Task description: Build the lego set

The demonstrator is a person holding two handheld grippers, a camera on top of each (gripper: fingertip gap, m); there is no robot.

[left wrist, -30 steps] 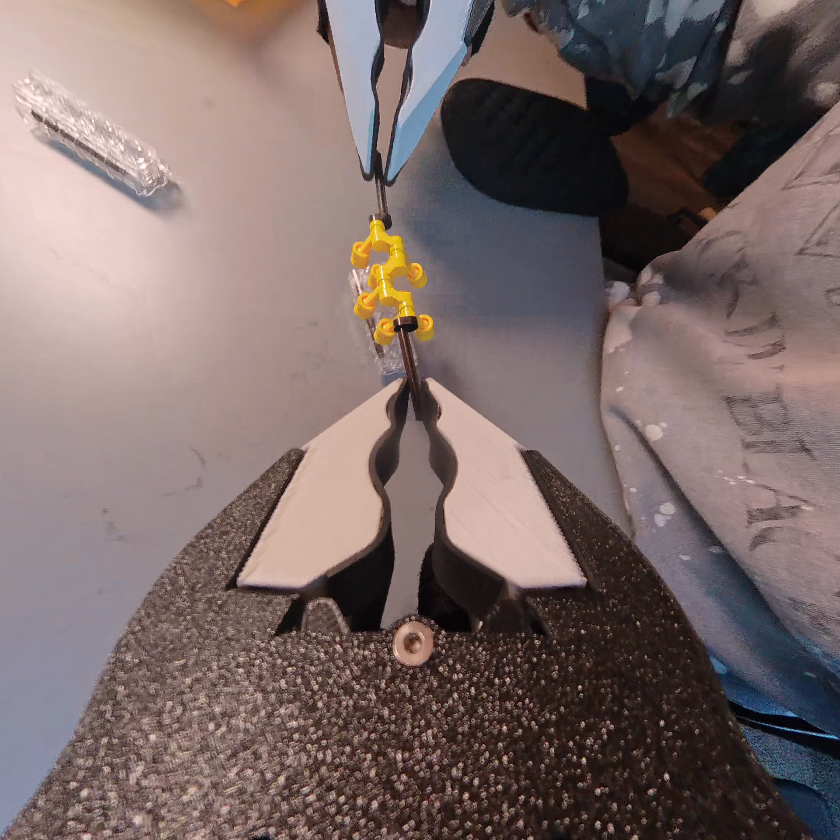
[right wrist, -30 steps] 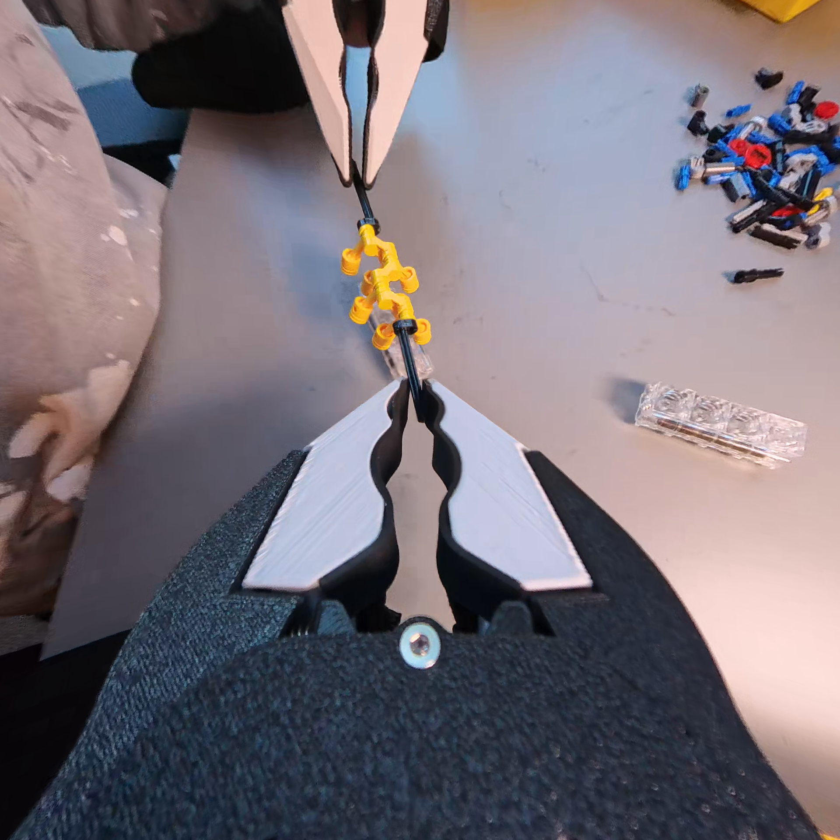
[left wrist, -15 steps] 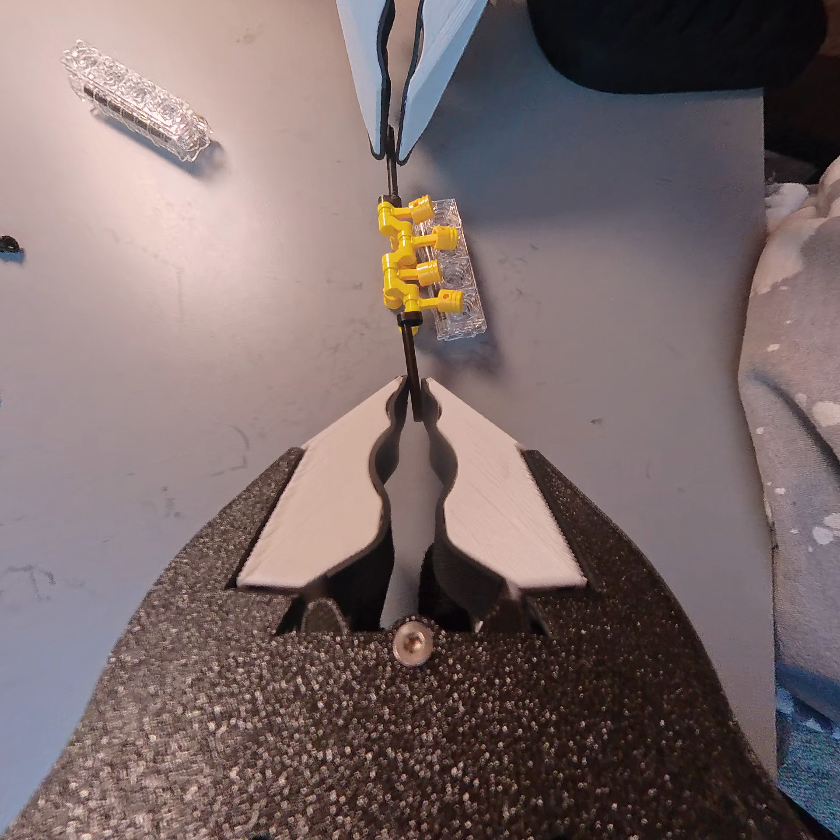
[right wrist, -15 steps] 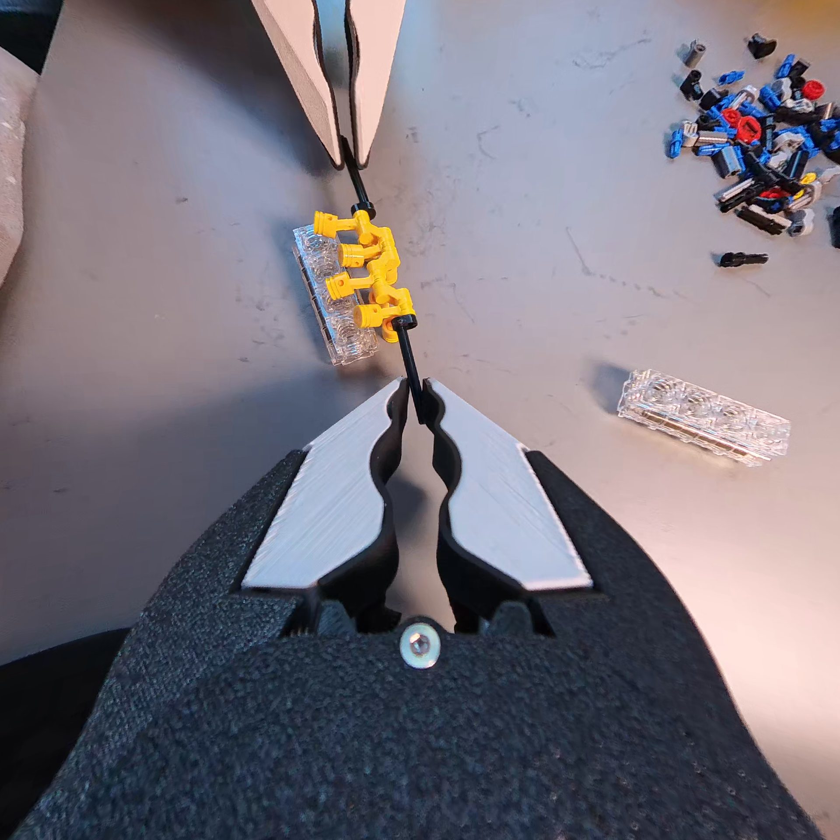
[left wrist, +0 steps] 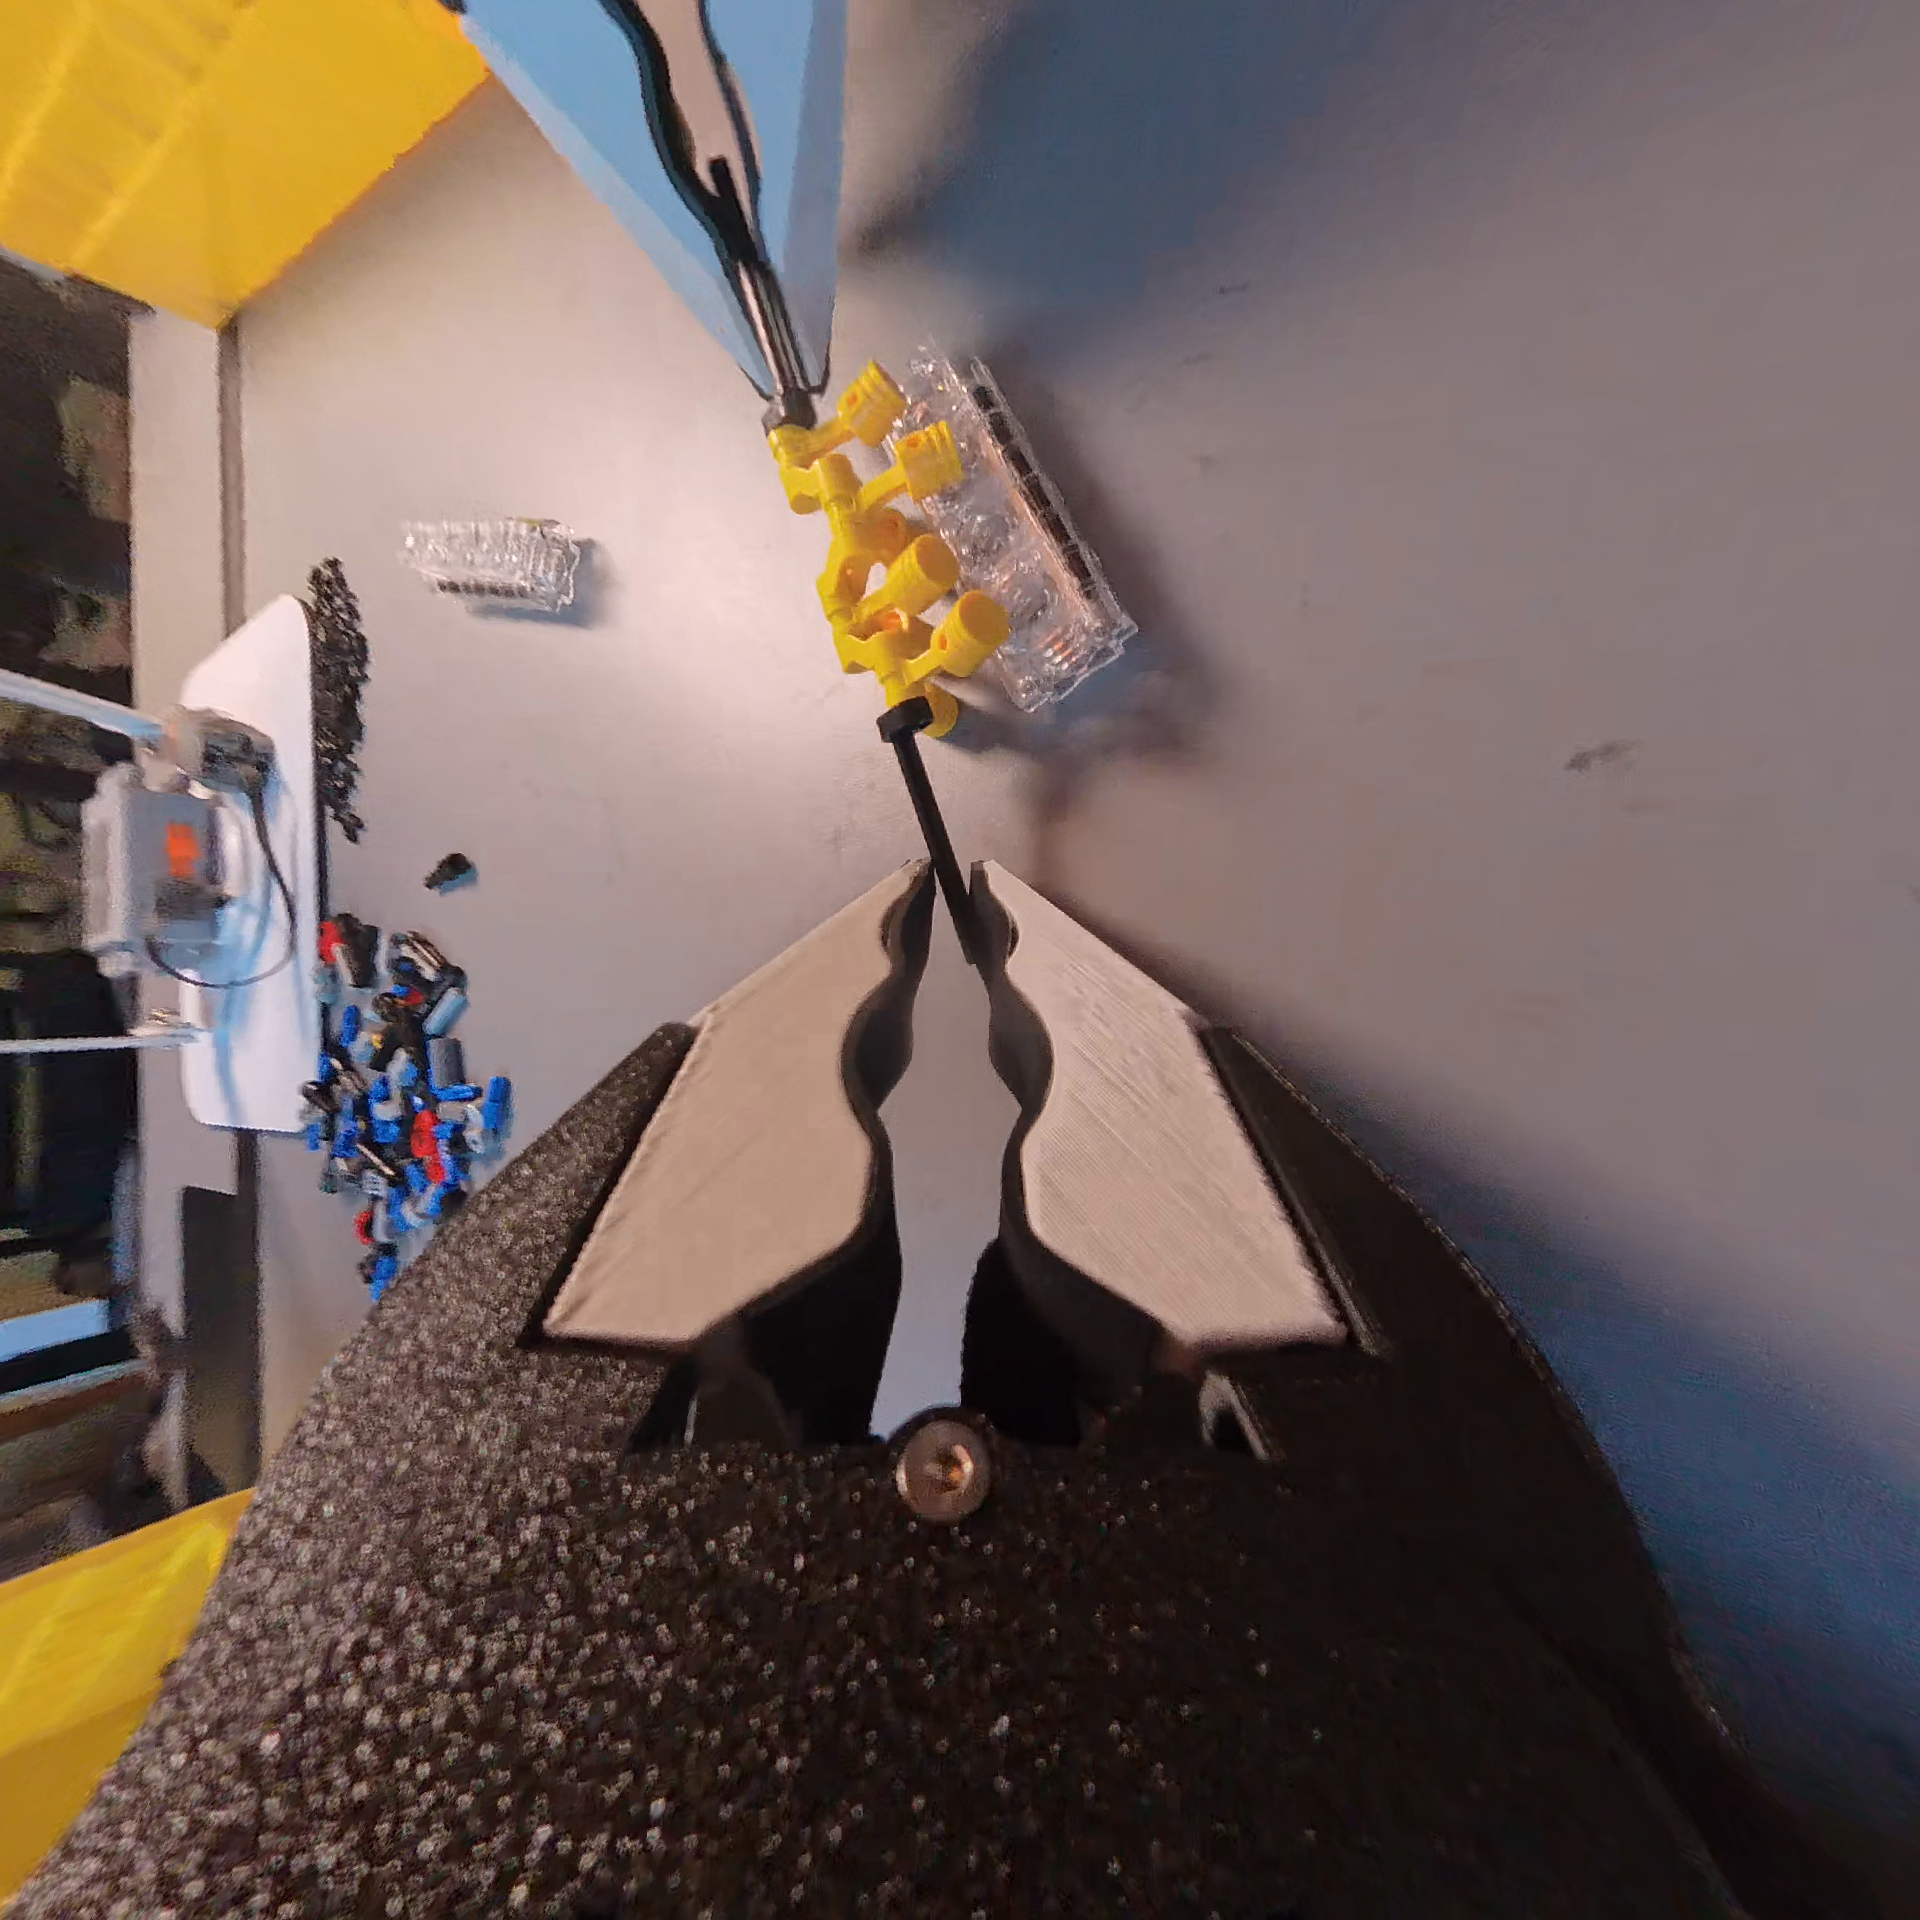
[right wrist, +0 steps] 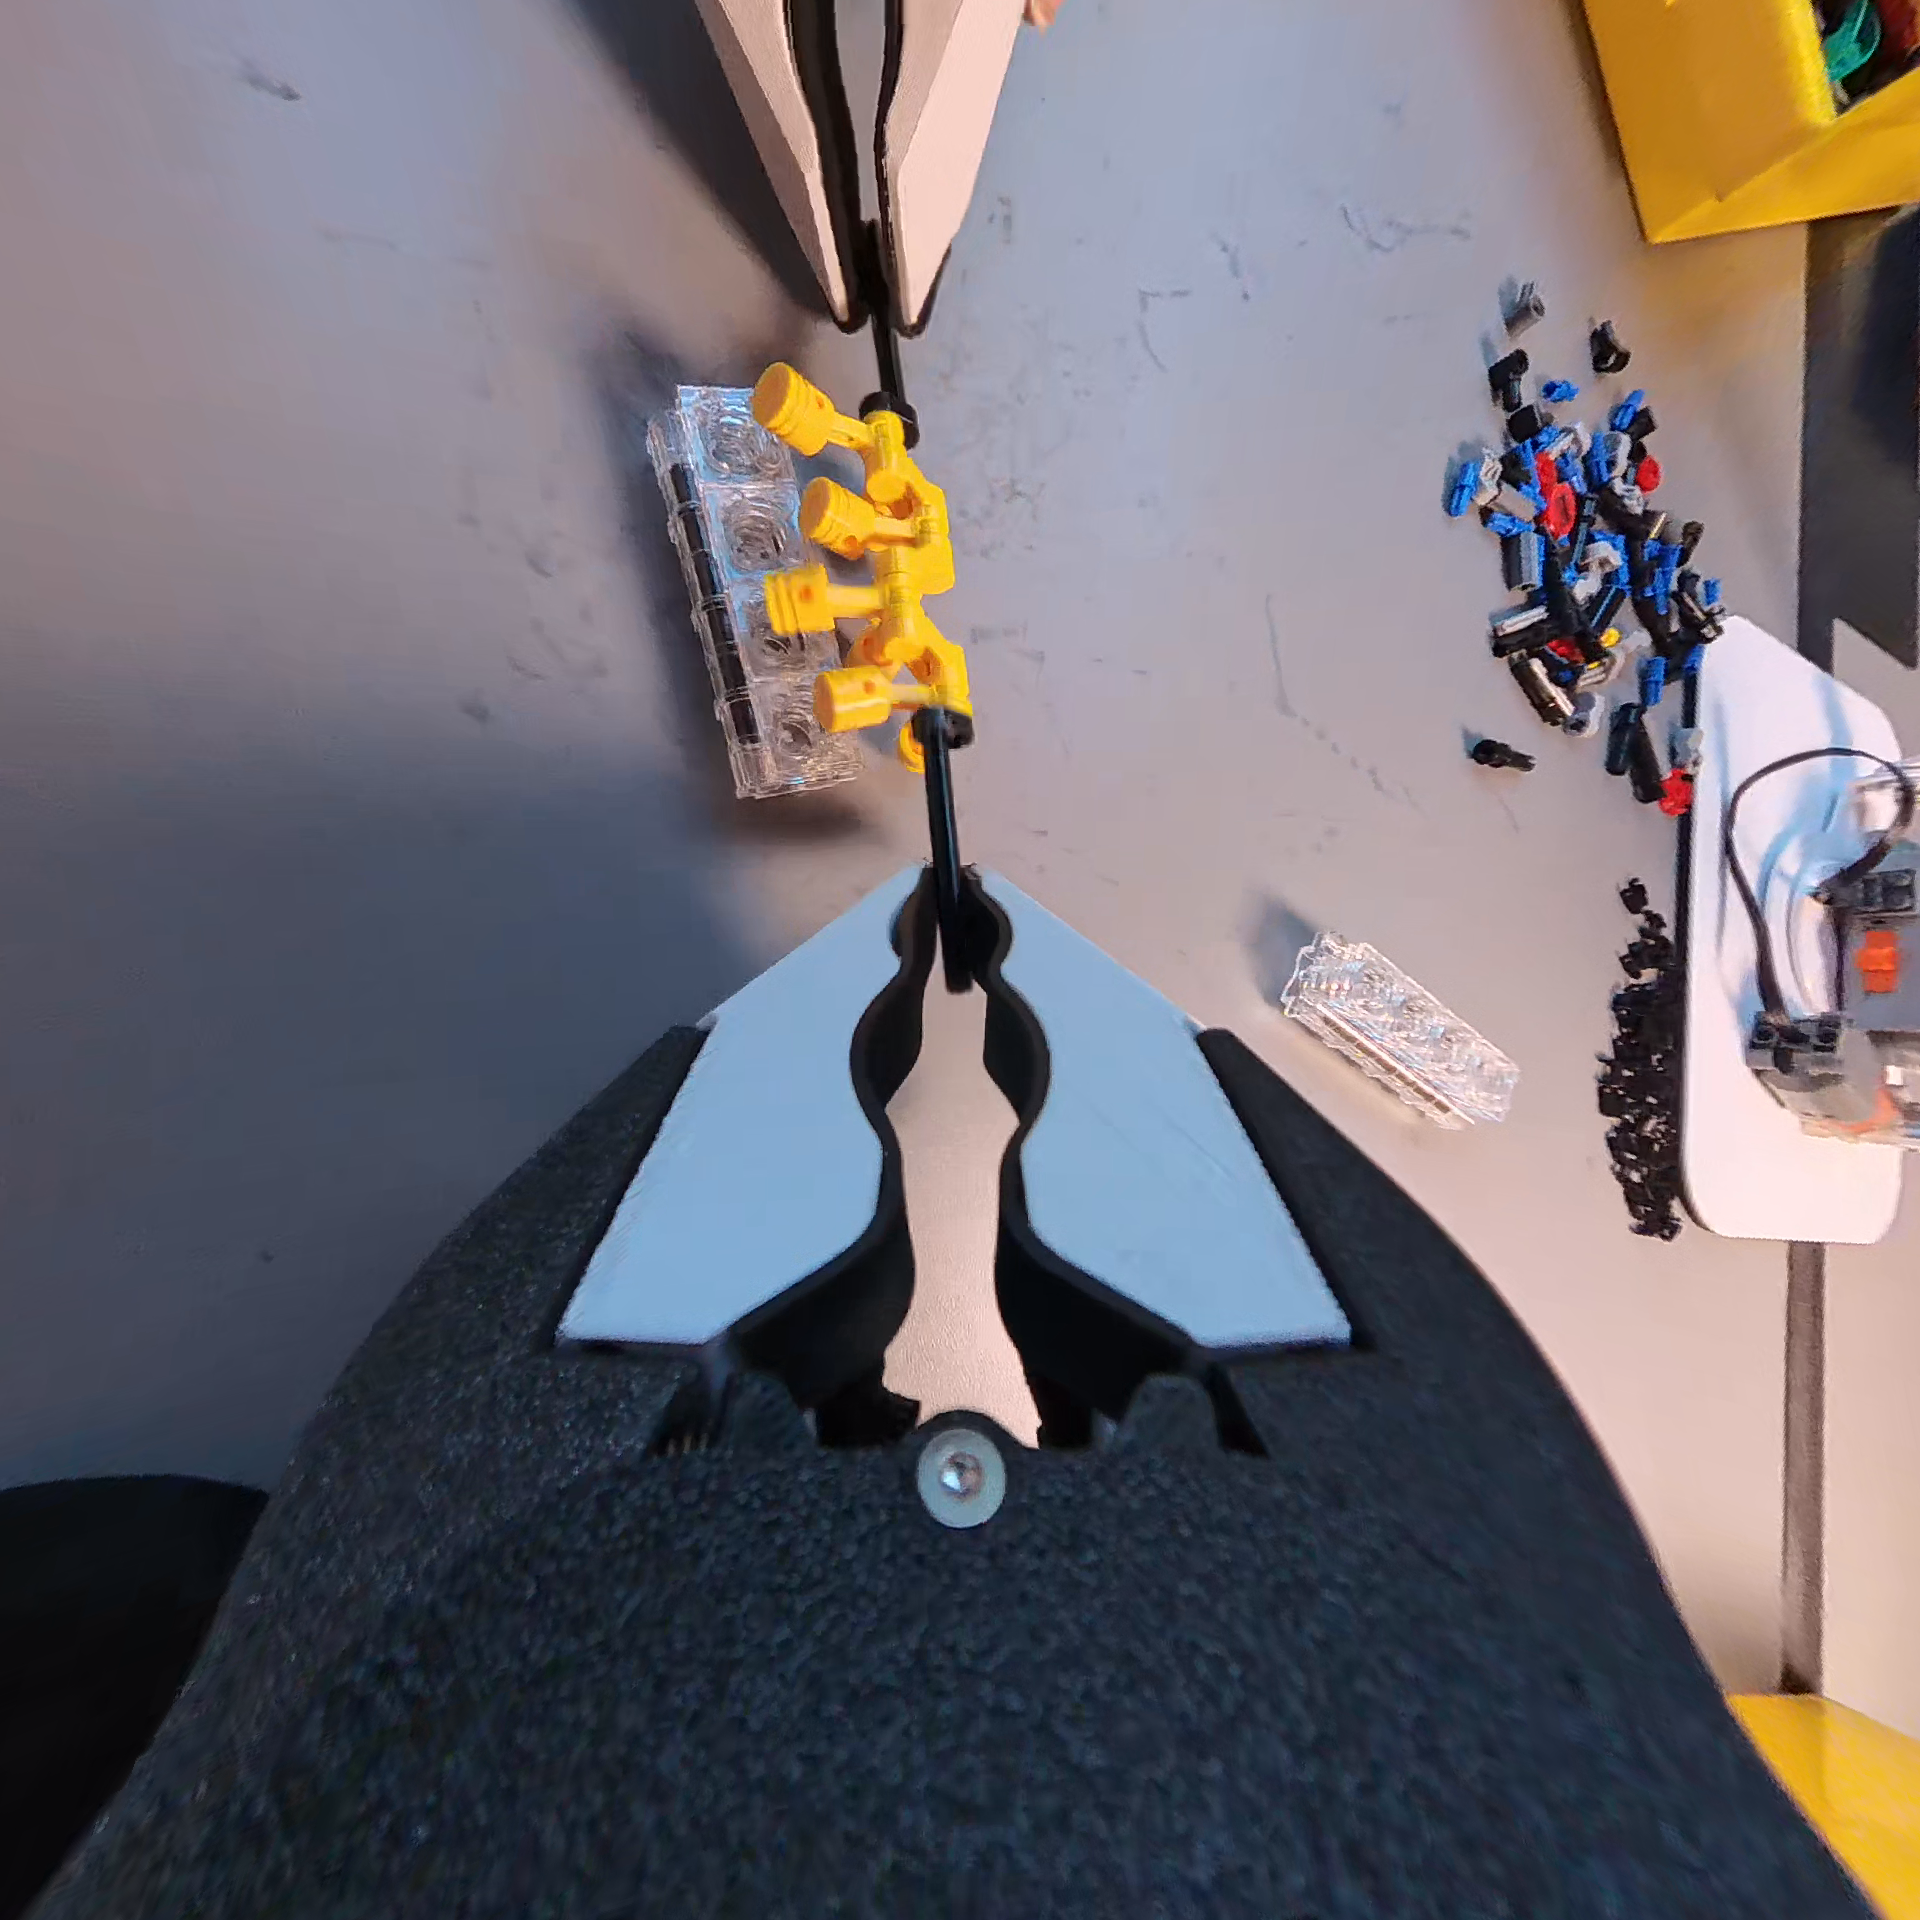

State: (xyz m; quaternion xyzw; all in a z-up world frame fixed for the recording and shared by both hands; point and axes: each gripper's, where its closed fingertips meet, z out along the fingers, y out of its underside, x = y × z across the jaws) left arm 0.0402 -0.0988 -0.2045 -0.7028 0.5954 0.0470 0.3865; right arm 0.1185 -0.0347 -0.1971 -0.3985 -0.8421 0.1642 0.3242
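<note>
A black axle (left wrist: pixel 930 810) carries several yellow pistons (left wrist: pixel 894 551) on yellow crank parts. My left gripper (left wrist: pixel 948 883) is shut on one end of the axle and my right gripper (right wrist: pixel 948 883) is shut on the other end (right wrist: pixel 943 821). Each gripper faces the other, which shows at the top of its view. The pistons (right wrist: pixel 873 561) point sideways at a clear cylinder block (right wrist: pixel 743 603) on the grey table, their heads over its holes. The block also shows in the left wrist view (left wrist: pixel 1023 540). Whether the pistons are inside the holes is unclear.
A second clear block (right wrist: pixel 1397 1029) lies apart on the table (right wrist: pixel 312 520). A pile of blue, black and red small parts (right wrist: pixel 1590 561) and a white board with a grey motor unit (right wrist: pixel 1860 987) sit at the side. Yellow bins (right wrist: pixel 1745 114) stand at the table's edge. The tips of one gripper are about 11 cm away from the tips of the other.
Both grippers have swung round together with the axle, and the views have turned. The pistons have moved from hanging over the clear block to pointing sideways at it.
</note>
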